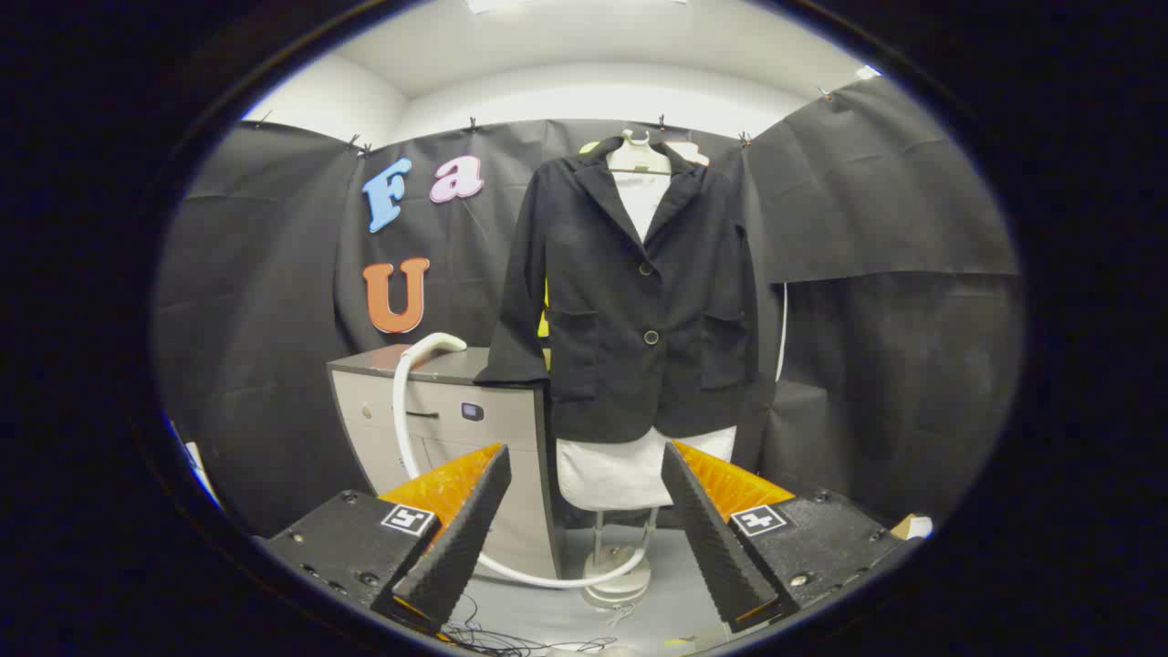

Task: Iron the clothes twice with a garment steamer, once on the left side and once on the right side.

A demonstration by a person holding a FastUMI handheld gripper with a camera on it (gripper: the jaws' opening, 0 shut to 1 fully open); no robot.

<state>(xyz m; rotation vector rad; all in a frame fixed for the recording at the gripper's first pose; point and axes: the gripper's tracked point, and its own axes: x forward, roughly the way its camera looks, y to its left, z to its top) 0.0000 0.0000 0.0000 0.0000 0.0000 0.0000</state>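
Observation:
A black jacket [639,301] hangs buttoned on a white mannequin torso [620,470] on a stand, straight ahead and beyond the fingers. The steamer's white head [441,344] rests on top of a grey cabinet [456,420] to the left of the jacket, and its white hose [399,411] drops down the cabinet front and loops along the floor to the stand's base. My gripper [586,456] is open, its fingers wide apart with nothing between them, well short of both the jacket and the steamer.
The mannequin's round base [619,584] stands on the grey floor just ahead. Dark cables [497,639] lie on the floor near the fingers. Black cloth walls close in the booth behind and to both sides.

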